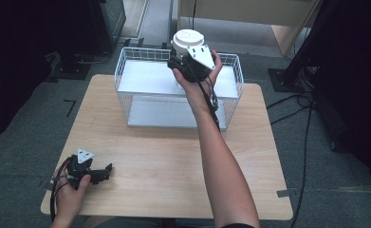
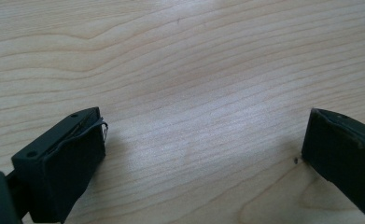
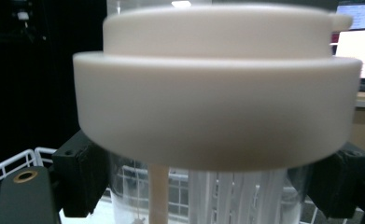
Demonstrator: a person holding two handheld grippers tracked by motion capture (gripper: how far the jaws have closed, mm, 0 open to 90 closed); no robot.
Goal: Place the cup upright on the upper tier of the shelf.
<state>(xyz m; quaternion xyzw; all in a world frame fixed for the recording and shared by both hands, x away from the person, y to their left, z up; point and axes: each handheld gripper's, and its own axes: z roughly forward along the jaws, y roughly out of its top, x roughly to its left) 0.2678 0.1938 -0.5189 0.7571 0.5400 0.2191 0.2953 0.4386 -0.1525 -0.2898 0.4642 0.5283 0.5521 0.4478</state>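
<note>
A clear jar with a wide white lid (image 1: pixel 188 39) is held upright over the upper shelf of a white wire basket (image 1: pixel 126 80). My right gripper (image 1: pixel 185 66) is shut on the jar's clear body just under the lid (image 3: pixel 217 107), one black jaw on each side, as the right gripper view (image 3: pixel 208 186) shows. Inside the jar I see a pale stick and white ribbed walls. My left gripper (image 1: pixel 102 173) rests on the wooden table (image 1: pixel 164 156) at the front left, held in a hand. Its jaws stand wide open with bare wood between them (image 2: pixel 203 158).
The basket has two grey shelves and stands at the far edge of the table. Its wire rim (image 3: pixel 12 163) shows low at the left of the right gripper view. Dark stands, cables and carpet floor surround the table. A lit screen (image 3: pixel 357 46) glows behind the jar.
</note>
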